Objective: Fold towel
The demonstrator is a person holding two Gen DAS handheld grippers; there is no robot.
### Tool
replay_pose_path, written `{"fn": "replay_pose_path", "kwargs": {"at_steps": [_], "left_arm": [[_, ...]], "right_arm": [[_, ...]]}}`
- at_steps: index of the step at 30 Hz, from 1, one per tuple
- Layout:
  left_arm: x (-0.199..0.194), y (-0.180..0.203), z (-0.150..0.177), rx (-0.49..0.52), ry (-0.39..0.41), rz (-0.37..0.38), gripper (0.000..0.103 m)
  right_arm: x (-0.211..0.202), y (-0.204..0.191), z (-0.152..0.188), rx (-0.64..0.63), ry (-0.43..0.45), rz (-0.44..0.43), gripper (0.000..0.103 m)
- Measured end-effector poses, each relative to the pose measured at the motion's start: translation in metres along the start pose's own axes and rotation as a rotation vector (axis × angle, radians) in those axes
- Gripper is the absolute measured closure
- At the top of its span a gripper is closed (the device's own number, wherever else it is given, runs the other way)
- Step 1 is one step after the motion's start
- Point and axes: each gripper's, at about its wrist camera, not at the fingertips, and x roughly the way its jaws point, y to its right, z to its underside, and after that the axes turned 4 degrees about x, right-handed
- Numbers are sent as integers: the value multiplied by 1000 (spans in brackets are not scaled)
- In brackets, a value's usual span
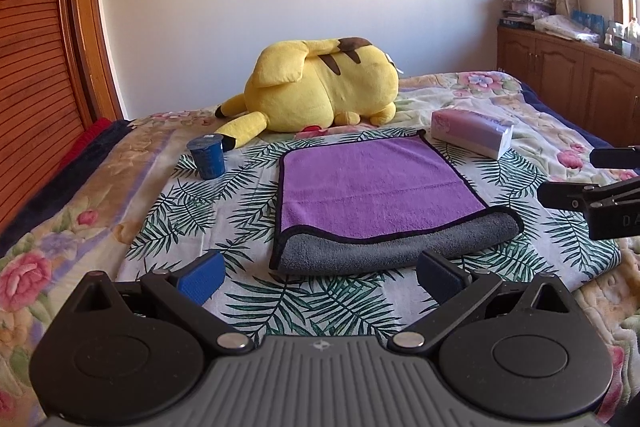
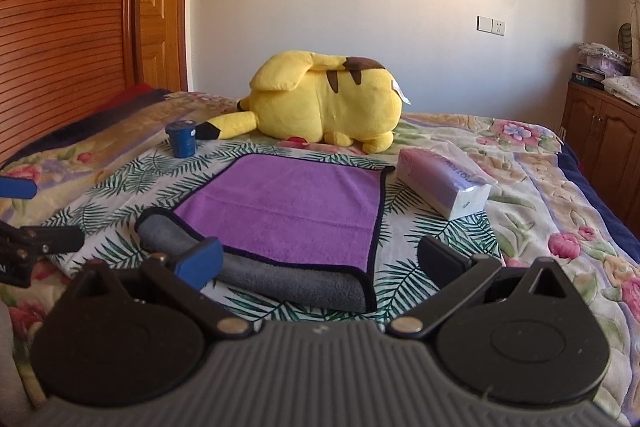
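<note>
Low over the bed, both grippers pointed forward at the towel (image 1: 372,195), neither touching it. Left gripper (image 1: 320,277) hovered just short of the towel's near grey fold, jaws spread wide, nothing between them. Right gripper (image 2: 320,263) sat to the right, jaws equally wide and empty; its blue left pad (image 2: 200,263) overlapped the grey roll in view, contact uncertain. Towel lay folded once, purple face up, grey underside rolled out along the near edge, on a leaf-print cloth (image 1: 192,211) over the floral bedspread (image 1: 40,267). Blue cup (image 1: 208,157) stood beyond the towel to the left, tissue pack (image 1: 472,137) to the right, yellow plush (image 1: 324,87) farther back.
</note>
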Motion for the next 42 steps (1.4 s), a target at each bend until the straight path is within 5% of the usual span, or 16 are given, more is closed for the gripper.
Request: {"fn": "replay_pose_path", "kwargs": {"at_steps": [13, 17, 42], "left_arm": [[36, -5, -7, 7, -49, 35, 22], [47, -7, -10, 10, -58, 56, 31], [130, -36, -16, 13, -118, 80, 56]], "right_arm": [[35, 5, -6, -27, -51, -21, 1], [49, 10, -7, -17, -75, -28, 13], [98, 27, -1, 45, -212, -93, 33]]}}
